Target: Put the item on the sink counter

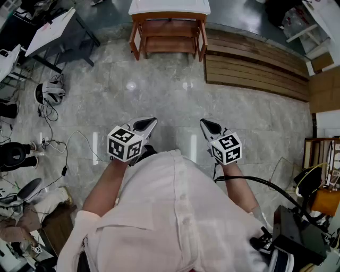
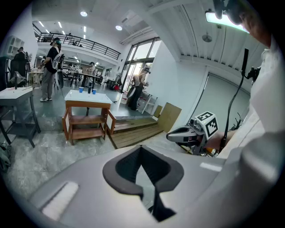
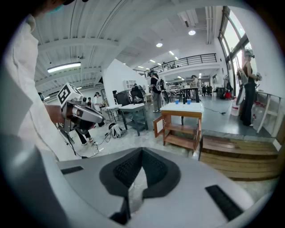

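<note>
I stand on a grey stone floor (image 1: 159,101) with both grippers held out in front of my white shirt. My left gripper (image 1: 151,122) is shut with nothing between its jaws, which meet at the tip in the left gripper view (image 2: 141,149). To its right, about level with it, my right gripper (image 1: 204,123) is also shut and empty (image 3: 142,151). Each gripper shows in the other's view: the right one (image 2: 173,133) and the left one (image 3: 100,119). No sink counter shows in any view.
A wooden table with a white top (image 1: 169,7) stands ahead, with two blue cups (image 3: 177,101) on it. A low wooden platform (image 1: 255,71) lies to its right. Cables (image 1: 53,143) and a headset (image 1: 50,93) lie at the left. People stand farther back (image 2: 51,67).
</note>
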Available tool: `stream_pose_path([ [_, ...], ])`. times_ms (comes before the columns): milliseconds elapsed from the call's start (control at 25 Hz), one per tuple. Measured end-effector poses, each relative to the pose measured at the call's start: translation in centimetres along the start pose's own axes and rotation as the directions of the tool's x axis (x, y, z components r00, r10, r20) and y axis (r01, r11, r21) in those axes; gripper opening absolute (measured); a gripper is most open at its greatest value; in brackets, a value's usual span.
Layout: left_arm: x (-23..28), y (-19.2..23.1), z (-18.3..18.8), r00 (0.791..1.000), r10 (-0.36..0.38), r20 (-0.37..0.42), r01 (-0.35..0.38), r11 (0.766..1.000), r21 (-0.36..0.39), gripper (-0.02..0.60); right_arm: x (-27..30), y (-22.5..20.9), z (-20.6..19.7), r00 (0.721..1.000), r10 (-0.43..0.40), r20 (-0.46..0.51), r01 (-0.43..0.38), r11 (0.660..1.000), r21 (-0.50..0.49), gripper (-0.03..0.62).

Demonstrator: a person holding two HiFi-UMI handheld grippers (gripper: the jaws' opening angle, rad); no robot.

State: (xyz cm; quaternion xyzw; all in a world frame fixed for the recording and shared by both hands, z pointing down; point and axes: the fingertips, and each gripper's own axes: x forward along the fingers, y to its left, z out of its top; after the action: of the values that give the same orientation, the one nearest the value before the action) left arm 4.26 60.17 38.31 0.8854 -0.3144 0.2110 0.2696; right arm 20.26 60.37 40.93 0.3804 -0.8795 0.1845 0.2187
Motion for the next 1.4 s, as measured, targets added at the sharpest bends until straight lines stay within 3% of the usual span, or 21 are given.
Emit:
stream_pose_path([
  [360,1.4,2.5,1.9,1.0,0.019,0.013,-0.019,1.0,-0.018,0.005,2.8,-2.5,0.1,0.999,0.02,-0.034,-0.02,1.0,0.005,0.005],
  [680,3.9,9.9,5.7,0.999,-0.051,0.009,0.051,0.999,-0.012,0.005,9.4,-5.1,2.8,0.997,-0.007,-0.076,0.01,0.999,0.038,0.005],
  [960,6.7,20.0,14.4,0.993,-0.12,0.024,0.119,0.992,0.033,0.005,17.8,-10.5,11.3,0.995,-0.086,-0.053,0.089,0.994,0.067,0.006],
  [1160,7.3,27.0,17.8,0.992,-0.126,0.014,0.125,0.989,0.078,0.005,24.7,-14.3,17.6,0.991,-0.133,-0.006,0.133,0.989,0.058,0.008],
  [1400,8.8,32.6,20.7,0.995,-0.086,0.052,0.085,0.996,0.032,0.006,29.8,-20.3,22.8,0.984,-0.176,0.017,0.175,0.984,0.033,0.009],
])
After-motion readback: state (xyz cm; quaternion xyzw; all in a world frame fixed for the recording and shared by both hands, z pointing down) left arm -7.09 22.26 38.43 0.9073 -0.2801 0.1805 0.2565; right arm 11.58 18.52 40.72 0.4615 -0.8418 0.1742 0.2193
